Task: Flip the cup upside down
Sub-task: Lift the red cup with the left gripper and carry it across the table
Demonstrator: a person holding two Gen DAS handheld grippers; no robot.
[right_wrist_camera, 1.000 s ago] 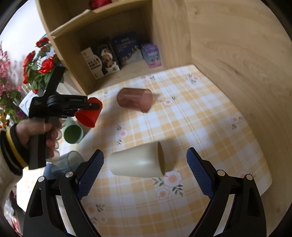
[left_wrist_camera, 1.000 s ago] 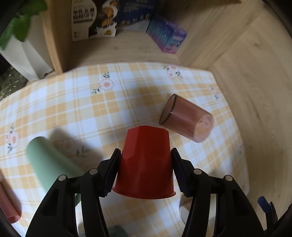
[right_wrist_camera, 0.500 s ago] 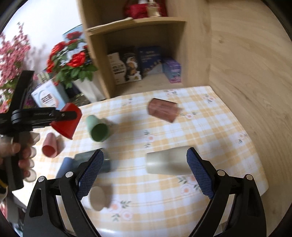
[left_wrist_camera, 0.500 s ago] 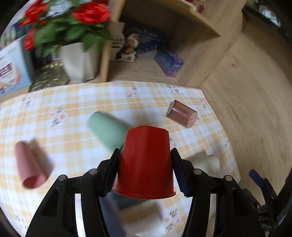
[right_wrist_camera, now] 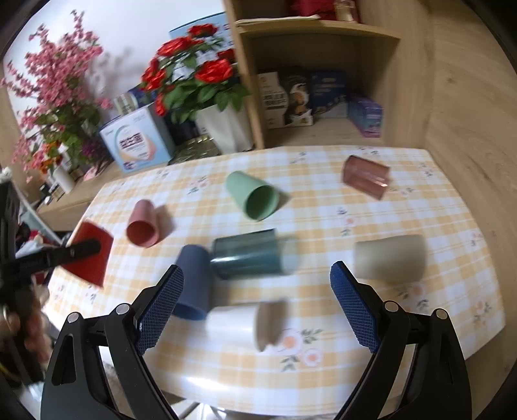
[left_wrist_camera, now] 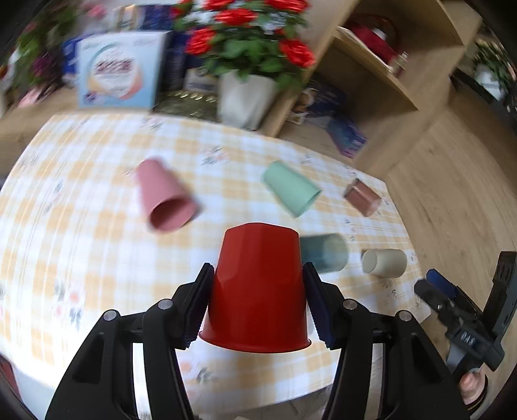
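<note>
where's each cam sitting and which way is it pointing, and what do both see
Left wrist: on the left tongs, looking along the fingers down across the checked table; its pads grip the red cup, base away from the lens. The right tongs show at the right edge.
Right wrist: on the right tongs, open and empty, facing the table toward the shelf; the person's left hand shows at the left edge.
Shared: red cup, pink cup, green cup.

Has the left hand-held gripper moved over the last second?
Yes. In the right wrist view, the left hand-held gripper with the red cup has swung left and away from the shelf.
</note>
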